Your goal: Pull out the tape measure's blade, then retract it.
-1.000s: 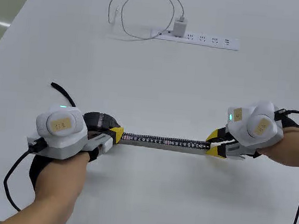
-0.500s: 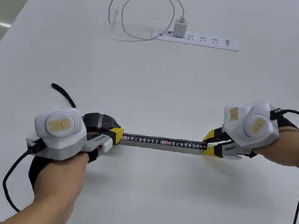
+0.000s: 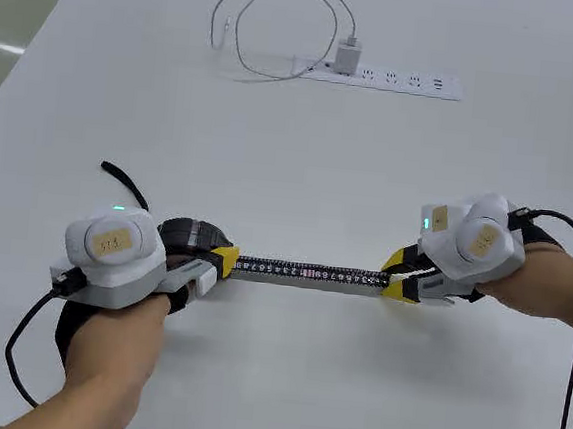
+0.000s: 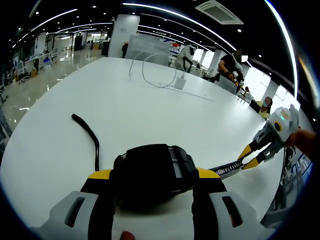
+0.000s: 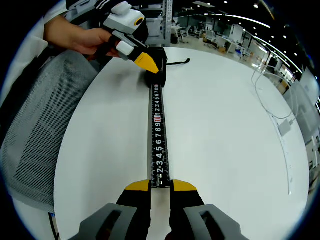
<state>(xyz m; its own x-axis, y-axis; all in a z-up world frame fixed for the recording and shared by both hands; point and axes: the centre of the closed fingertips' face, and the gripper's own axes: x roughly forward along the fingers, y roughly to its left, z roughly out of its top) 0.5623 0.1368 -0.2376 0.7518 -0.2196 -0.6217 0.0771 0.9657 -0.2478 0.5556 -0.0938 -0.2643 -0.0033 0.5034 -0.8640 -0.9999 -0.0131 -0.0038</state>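
Observation:
The black tape measure case (image 3: 192, 236) rests on the white table, with my left gripper (image 3: 209, 250) shut on it; in the left gripper view the case (image 4: 154, 172) sits between the yellow-tipped jaws of that gripper (image 4: 155, 176). Its numbered blade (image 3: 306, 273) runs right, low over the table, to my right gripper (image 3: 392, 276), which is shut on the blade's end. The right gripper view looks along the blade (image 5: 158, 135) from that gripper (image 5: 160, 186) to the case (image 5: 156, 59). The right gripper (image 4: 250, 157) also appears at the right of the left gripper view.
A white power strip (image 3: 384, 78) with a plugged charger and looped white cable (image 3: 283, 24) lies at the back. The case's black strap (image 3: 119, 180) trails left. The table's left edge (image 3: 24, 61) borders the floor. Black cables hang from both grippers.
My right gripper has moved left toward the case with the blade's end in it, so less blade shows. The left gripper and the case have stayed put.

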